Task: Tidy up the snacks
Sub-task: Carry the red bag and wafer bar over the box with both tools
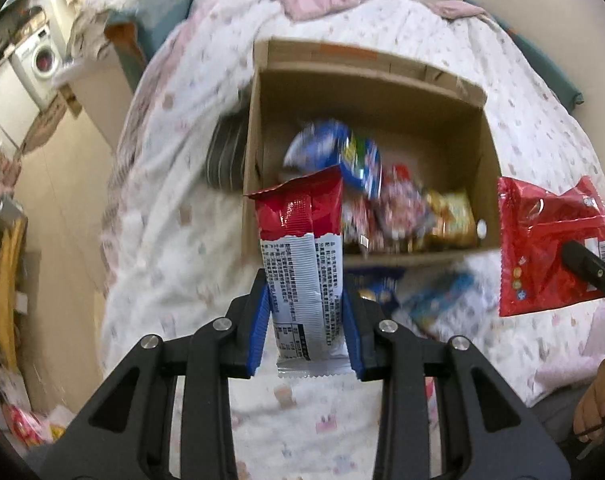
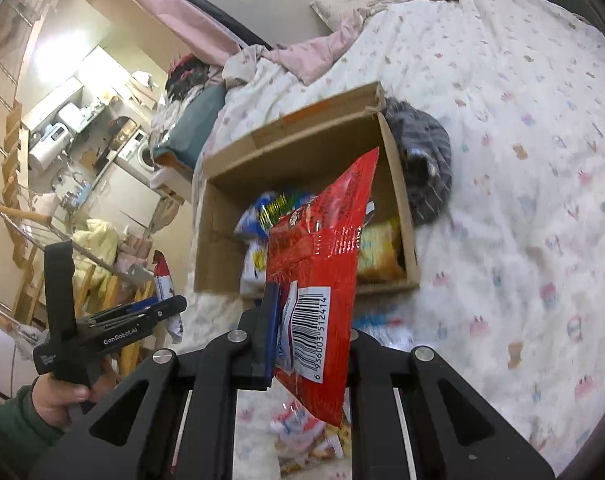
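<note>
My left gripper is shut on a red and white snack packet, which stands upright between its blue pads above the bed. Ahead of it lies an open cardboard box with several snack bags inside. My right gripper is shut on a red snack bag with a barcode, held up in front of the same box. In the left wrist view that red bag hangs at the right. In the right wrist view the left gripper shows at the lower left, in a hand.
The box sits on a bed with a white patterned quilt. Loose snack packets lie on the quilt in front of the box. A grey striped cloth lies against the box's side. A cluttered room with a washing machine lies beyond the bed.
</note>
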### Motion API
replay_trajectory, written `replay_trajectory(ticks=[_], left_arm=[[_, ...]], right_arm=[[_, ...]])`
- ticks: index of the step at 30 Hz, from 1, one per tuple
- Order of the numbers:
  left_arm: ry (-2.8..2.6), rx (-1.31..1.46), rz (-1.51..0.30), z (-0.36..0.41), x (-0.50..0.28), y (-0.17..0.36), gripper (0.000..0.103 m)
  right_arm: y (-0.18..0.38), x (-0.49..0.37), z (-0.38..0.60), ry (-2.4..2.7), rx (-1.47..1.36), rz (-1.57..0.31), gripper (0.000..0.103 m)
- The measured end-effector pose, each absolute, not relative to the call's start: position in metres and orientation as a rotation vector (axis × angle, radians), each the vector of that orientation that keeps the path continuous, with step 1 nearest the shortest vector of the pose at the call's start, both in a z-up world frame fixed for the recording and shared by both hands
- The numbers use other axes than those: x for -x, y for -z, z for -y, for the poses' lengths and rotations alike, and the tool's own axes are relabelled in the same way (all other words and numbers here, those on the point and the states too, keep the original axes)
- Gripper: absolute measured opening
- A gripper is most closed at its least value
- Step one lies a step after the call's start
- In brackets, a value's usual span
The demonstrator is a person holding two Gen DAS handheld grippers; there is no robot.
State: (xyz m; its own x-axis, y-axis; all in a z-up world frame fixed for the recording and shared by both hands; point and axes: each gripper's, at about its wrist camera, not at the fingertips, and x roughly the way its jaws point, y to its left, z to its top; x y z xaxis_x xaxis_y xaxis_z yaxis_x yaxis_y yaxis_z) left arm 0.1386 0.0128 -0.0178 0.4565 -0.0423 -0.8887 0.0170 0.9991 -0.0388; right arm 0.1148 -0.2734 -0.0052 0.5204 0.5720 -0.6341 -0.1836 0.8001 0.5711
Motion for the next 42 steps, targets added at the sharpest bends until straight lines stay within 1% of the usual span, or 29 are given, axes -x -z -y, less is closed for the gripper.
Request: replay_trajectory(ticks=[5,9,13,19,27,33,42], left_arm=[[0.033,-0.020,-1.042,-0.005,-0.170,0.009,0.029],[0.045,0.022,-1.035,-0.010,-0.191,0.014,0.029],[0.016,-0.045,-0.987,-0.002,-0.203,0.025,0.029],[0.034,-0.018,-1.026,0.003,-0.212,0.051,0.029],[0.050,-0.024,-1.027,0.009,-0.221,0.058,0.029],[0.082,-0.007,-1.068,0.016,-0.222,0.066,0.029],[0.071,-0.032,-1.068,0.019,-0.222,0.070,0.030]], right_arm=[[0.006,-0.150,0.260,-0.476,-0.452,-0.923,0.014],[0.014,-0.177,0.252,-0.488,-0.440,-0.936,0.014],[0.021,-0.200,0.249,-0.494,-0.448,-0.944,0.014],[0.041,-0.224,0.242,-0.496,-0.459,-0.983,0.014],[0.049,-0.241,0.225,-0.516,-0.449,-0.988,0.014],[0.057,-0.244,0.203,-0.539,-0.366,-1.021,0.014],[0.067,-0.247,0.199,-0.539,-0.356,-1.060,0.014]])
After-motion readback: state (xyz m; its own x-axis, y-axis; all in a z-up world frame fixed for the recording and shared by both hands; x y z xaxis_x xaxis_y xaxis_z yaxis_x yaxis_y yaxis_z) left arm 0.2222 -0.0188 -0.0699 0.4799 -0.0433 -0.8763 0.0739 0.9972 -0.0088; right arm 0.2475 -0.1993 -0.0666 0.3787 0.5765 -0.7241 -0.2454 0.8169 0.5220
